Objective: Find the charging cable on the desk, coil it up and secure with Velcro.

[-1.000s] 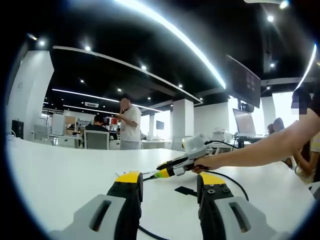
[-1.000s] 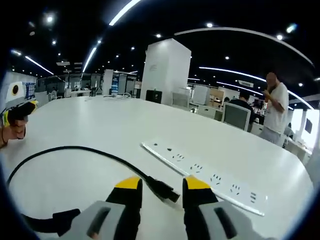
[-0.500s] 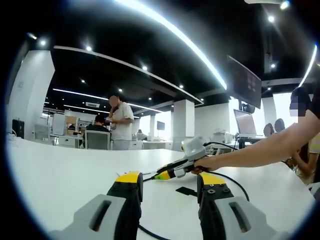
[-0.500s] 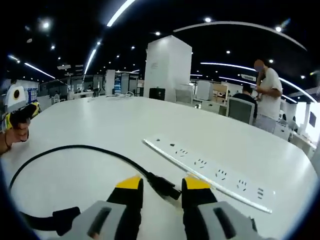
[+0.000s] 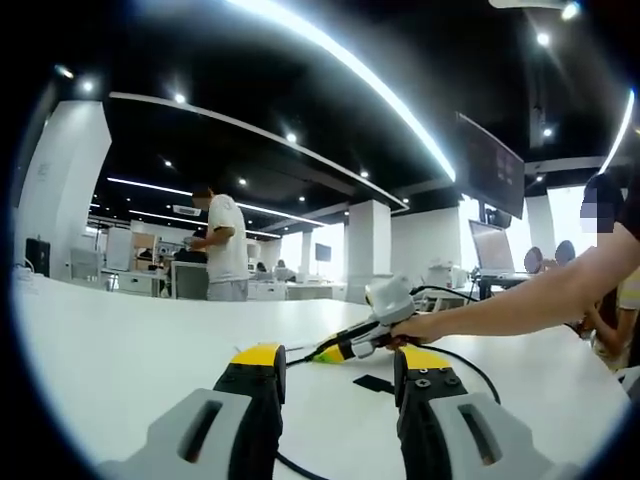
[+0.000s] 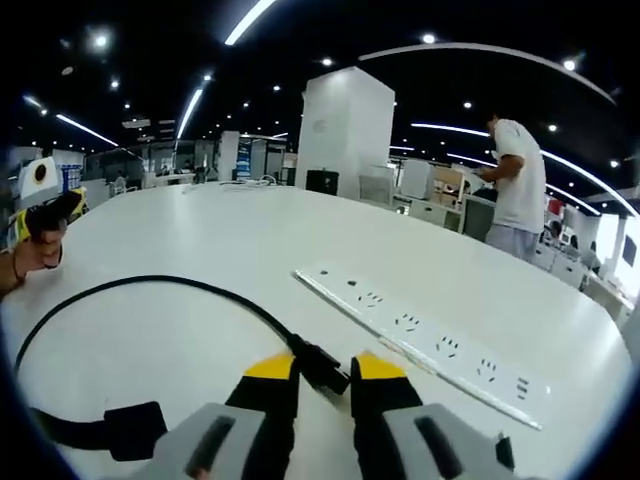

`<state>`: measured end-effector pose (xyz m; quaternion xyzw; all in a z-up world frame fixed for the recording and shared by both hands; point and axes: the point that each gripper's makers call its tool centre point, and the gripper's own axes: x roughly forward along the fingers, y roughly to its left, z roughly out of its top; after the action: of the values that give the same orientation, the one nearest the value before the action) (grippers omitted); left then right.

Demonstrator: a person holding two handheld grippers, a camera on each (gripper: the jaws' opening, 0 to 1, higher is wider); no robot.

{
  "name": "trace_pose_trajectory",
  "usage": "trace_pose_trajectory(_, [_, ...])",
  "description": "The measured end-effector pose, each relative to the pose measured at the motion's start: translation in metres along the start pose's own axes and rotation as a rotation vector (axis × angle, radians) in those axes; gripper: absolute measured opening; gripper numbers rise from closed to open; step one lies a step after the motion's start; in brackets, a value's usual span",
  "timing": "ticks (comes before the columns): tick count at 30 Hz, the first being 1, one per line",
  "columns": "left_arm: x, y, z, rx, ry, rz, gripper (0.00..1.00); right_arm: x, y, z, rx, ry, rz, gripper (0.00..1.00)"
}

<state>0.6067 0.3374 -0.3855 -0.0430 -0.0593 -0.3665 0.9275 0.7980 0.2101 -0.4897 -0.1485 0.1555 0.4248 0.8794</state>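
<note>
White worktop (image 5: 120, 350) in left gripper view. Left tool (image 5: 335, 375) jaws wide apart, holding nothing. Right tool (image 5: 340, 348) in from right, held in person's hand (image 5: 415, 325), low over worktop. Black charging cable (image 5: 462, 362) curves behind it; black Velcro strap (image 5: 372, 383) lies flat between own jaws.

Right gripper view: right tool (image 6: 325, 368) jaws narrowed, flanking cable's black plug (image 6: 320, 366); contact unclear. Cable loops left across worktop (image 6: 200, 250). White power strip (image 6: 420, 335) lies just beyond, apart. Left tool (image 6: 45, 210) at far left.
</note>
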Motion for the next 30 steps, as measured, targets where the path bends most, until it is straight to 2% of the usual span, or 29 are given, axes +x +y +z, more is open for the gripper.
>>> trace_pose_trajectory(15, [-0.003, 0.001, -0.001, -0.003, -0.006, 0.004, 0.44, -0.007, 0.012, -0.005, -0.007, 0.001, 0.034, 0.19])
trace_pose_trajectory(17, [-0.003, 0.001, -0.001, -0.003, -0.007, 0.005, 0.44, -0.009, 0.016, -0.006, -0.018, 0.011, 0.052, 0.14])
trace_pose_trajectory(21, [-0.004, 0.001, -0.002, -0.004, -0.006, 0.005, 0.44, -0.008, 0.020, -0.006, -0.018, 0.005, 0.055, 0.11])
trace_pose_trajectory(30, [-0.005, 0.003, -0.001, -0.006, -0.007, 0.009, 0.44, -0.008, 0.021, -0.006, -0.009, 0.000, 0.062, 0.10])
